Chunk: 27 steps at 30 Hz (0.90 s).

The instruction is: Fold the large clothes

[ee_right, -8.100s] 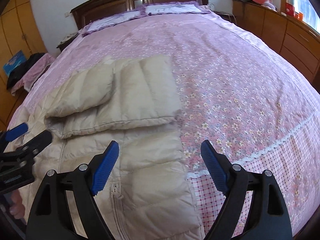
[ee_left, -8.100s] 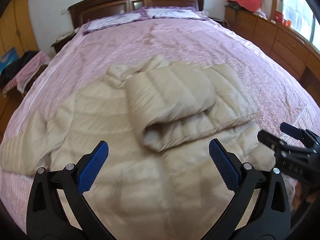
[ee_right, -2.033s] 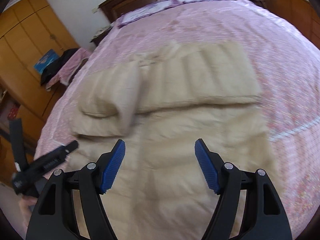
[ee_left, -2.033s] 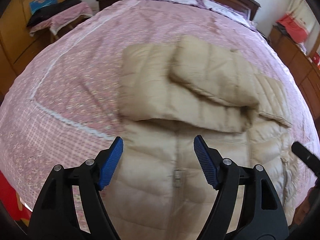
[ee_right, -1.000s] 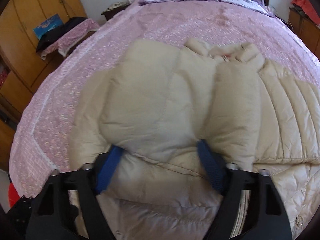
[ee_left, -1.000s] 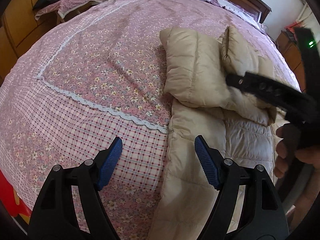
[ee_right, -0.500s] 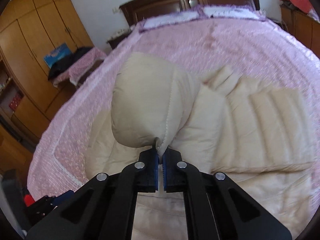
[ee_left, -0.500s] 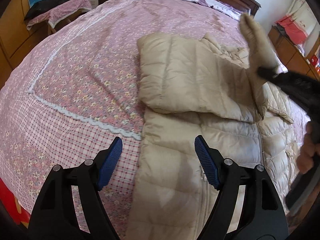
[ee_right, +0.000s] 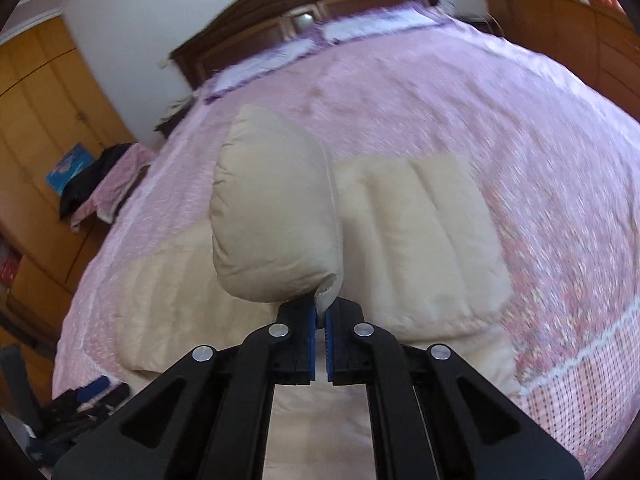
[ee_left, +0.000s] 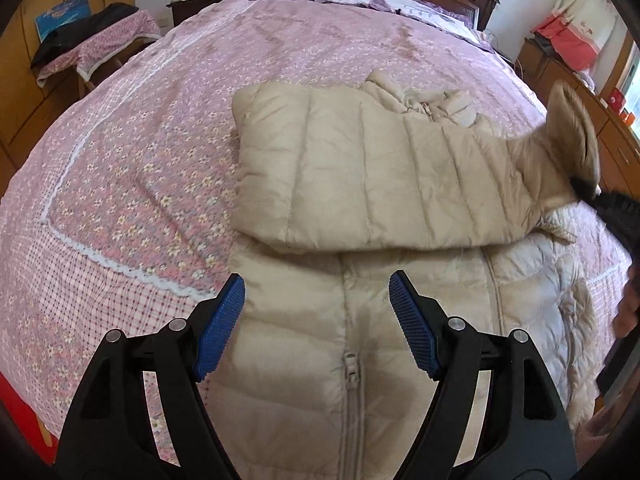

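Note:
A beige quilted down jacket (ee_left: 360,184) lies on the pink bed, zipper (ee_left: 351,368) up, one sleeve folded flat across the chest. My left gripper (ee_left: 316,320) is open and empty, hovering over the lower front by the zipper. My right gripper (ee_right: 320,320) is shut on the cuff end of the sleeve (ee_right: 276,220) and holds it lifted above the jacket; the lifted sleeve also shows in the left wrist view (ee_left: 568,136), with the right gripper at the right edge (ee_left: 616,212).
The pink floral bedspread (ee_left: 160,120) covers a wide bed with a dark wooden headboard (ee_right: 304,4) and pillows at the far end. A small table with clothes (ee_left: 96,40) stands left of the bed. Wooden drawers (ee_left: 600,120) run along the right side.
My right gripper closed on the sleeve cuff and has lifted it, carrying it to the right across the jacket. My left gripper stays open, now hovering over the jacket's lower front.

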Each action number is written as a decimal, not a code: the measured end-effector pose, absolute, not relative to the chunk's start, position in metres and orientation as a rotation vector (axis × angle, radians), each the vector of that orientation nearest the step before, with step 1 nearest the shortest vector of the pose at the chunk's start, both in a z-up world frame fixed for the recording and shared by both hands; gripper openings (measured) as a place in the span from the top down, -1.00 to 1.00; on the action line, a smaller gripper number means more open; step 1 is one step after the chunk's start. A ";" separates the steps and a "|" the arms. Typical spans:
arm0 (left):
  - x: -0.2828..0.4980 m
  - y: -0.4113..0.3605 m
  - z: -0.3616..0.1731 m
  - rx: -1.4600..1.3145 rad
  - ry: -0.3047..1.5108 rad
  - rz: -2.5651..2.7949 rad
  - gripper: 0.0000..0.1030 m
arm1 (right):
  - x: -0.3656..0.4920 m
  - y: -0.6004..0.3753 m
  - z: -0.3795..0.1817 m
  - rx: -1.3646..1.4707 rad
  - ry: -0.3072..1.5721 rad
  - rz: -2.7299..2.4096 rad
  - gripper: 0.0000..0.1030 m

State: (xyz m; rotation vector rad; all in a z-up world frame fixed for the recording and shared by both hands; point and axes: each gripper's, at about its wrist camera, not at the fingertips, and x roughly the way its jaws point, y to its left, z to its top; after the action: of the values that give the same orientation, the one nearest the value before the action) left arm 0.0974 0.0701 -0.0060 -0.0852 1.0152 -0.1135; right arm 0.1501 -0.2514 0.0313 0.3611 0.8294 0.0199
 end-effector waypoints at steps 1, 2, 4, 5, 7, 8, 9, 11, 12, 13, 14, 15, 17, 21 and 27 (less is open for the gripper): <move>0.099 0.069 -0.005 -0.089 1.015 -0.115 -0.45 | 0.149 -0.257 0.026 0.367 0.838 0.007 0.87; 0.100 0.068 -0.005 -0.088 1.015 -0.116 -0.45 | 0.149 -0.261 0.020 0.369 0.852 -0.001 0.87; 0.104 0.064 -0.003 -0.075 1.008 -0.114 -0.45 | 0.147 -0.265 0.014 0.366 0.871 -0.021 0.46; 0.104 0.062 -0.003 -0.070 1.006 -0.111 -0.45 | 0.146 -0.269 0.012 0.358 0.870 -0.039 0.37; 0.107 0.060 -0.001 -0.061 1.001 -0.113 -0.45 | 0.140 -0.275 0.011 0.349 0.857 -0.054 0.27; 0.109 0.058 0.000 -0.056 1.001 -0.109 -0.45 | 0.138 -0.279 0.010 0.349 0.861 -0.063 0.25; 0.112 0.056 0.001 -0.052 1.001 -0.106 -0.45 | 0.136 -0.282 0.009 0.356 0.864 -0.065 0.23; 0.113 0.055 0.003 -0.048 0.994 -0.112 -0.45 | 0.131 -0.289 0.008 0.375 0.867 -0.067 0.22; 0.112 0.055 0.004 -0.045 0.990 -0.113 -0.45 | 0.129 -0.291 0.008 0.379 0.863 -0.070 0.22; 0.113 0.055 0.005 -0.040 0.987 -0.111 -0.45 | 0.126 -0.293 0.008 0.381 0.860 -0.072 0.22; 0.114 0.055 0.005 -0.037 0.985 -0.111 -0.45 | 0.125 -0.295 0.010 0.382 0.855 -0.081 0.22; 0.115 0.055 0.005 -0.033 0.984 -0.110 -0.45 | 0.125 -0.297 0.011 0.384 0.851 -0.085 0.22; 0.118 0.055 0.004 -0.027 0.983 -0.105 -0.45 | 0.123 -0.300 0.012 0.380 0.840 -0.089 0.23; 0.134 0.053 -0.001 -0.037 0.964 -0.126 -0.45 | 0.140 -0.301 0.009 0.307 0.852 -0.133 0.76; 0.170 0.051 -0.032 0.030 1.006 -0.051 -0.45 | 0.154 -0.311 -0.022 0.279 0.923 -0.207 0.78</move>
State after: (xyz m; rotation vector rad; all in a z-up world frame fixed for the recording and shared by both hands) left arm 0.1699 0.0506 -0.0321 0.0295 1.0057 -0.0515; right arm 0.1537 -0.3106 -0.0220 0.2787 0.9229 -0.2073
